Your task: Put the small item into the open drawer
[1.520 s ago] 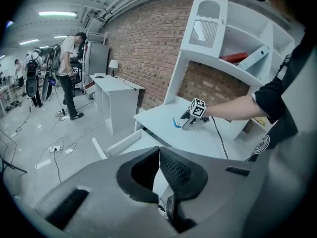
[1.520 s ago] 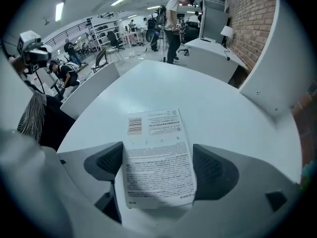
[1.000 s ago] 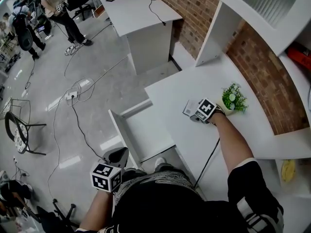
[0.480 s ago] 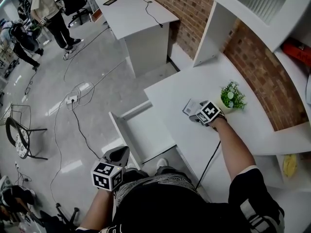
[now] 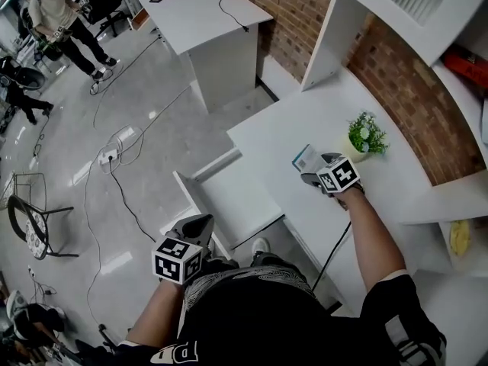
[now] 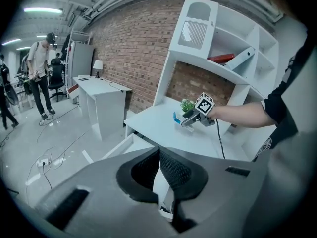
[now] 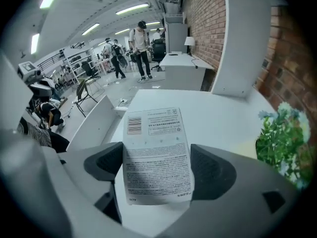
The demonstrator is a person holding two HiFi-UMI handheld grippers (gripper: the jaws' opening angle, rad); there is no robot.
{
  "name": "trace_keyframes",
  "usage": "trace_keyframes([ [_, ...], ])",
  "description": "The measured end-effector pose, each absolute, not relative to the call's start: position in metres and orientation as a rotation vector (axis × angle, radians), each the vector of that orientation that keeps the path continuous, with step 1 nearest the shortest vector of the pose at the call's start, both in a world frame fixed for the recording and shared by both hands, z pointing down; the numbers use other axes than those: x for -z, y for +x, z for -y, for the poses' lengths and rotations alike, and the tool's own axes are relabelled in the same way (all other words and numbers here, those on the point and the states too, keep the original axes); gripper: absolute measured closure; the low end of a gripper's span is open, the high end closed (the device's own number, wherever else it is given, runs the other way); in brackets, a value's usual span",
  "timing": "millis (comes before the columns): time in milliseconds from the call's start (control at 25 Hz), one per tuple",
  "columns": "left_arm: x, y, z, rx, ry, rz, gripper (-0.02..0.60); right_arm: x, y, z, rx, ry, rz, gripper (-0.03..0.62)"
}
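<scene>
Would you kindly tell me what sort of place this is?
Probably an open-plan lab or workshop: white desks along a brick wall, cables trailing across the floor, and people standing further back.

Red brick wall [image 5: 301,2] behind white shelving [image 5: 329,40]. Grey polished floor [image 5: 152,120] carries loose cables [image 5: 112,157]. White desk [image 5: 200,17] stands against the wall. Ceiling strip lights [image 7: 133,8] on.

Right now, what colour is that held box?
The box is mostly white with black print, clearest in right gripper view.
</scene>
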State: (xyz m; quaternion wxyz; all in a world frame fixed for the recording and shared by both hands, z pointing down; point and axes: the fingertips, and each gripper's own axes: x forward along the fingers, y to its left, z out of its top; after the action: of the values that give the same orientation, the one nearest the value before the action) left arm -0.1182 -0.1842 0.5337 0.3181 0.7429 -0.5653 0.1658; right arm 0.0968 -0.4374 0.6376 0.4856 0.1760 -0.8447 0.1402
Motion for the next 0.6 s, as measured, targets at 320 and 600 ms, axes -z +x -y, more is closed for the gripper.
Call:
trace_keyframes([
  [320, -0.533, -0.143, 0.199, -0.471, 2.056, 1.376, 0.563, -0.618, 0.074, 0.390, -0.474, 0.568, 2.118, 0.174],
  [600, -0.538, -0.160, 0.206, -0.493, 2.133, 1.259, 0.565, -0.620, 0.040, 0.336, -0.587, 0.658, 2.149, 0.174],
])
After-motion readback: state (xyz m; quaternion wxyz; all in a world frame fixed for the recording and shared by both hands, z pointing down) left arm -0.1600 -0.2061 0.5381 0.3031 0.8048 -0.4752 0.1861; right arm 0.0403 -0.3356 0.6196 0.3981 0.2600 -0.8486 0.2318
